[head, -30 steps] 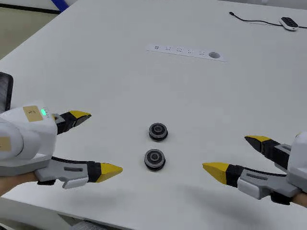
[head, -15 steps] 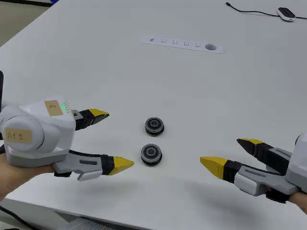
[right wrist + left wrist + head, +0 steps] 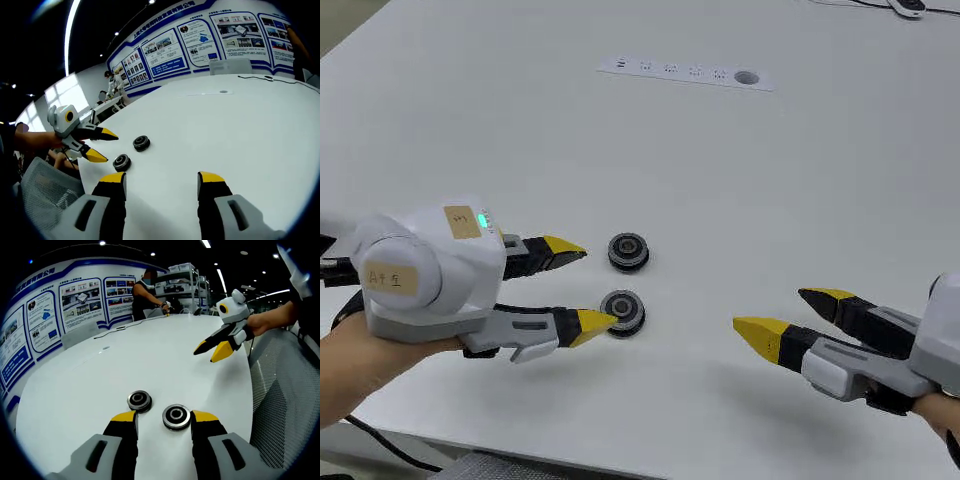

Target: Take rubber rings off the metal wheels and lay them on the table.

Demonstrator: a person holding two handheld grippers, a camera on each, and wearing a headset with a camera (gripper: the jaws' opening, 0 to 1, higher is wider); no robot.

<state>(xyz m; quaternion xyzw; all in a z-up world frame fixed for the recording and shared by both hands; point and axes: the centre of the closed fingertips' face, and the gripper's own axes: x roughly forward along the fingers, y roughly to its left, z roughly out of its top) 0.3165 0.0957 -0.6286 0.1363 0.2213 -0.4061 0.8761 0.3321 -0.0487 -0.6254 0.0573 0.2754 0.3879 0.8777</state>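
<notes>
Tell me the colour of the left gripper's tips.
Yellow fingertips over black, on the left gripper; clearest in the left gripper view.

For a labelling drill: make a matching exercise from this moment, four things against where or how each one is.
Things
1. left gripper
2. right gripper
3. nearer wheel
4. power strip

Places or states
A. flat at the far side of the table
B. open, one yellow tip right by the nearer wheel
C. open, off to one side, apart from that wheel
D. round and dark, lying beside a yellow jaw tip

Pairs: 1-B, 2-C, 3-D, 4-A
</notes>
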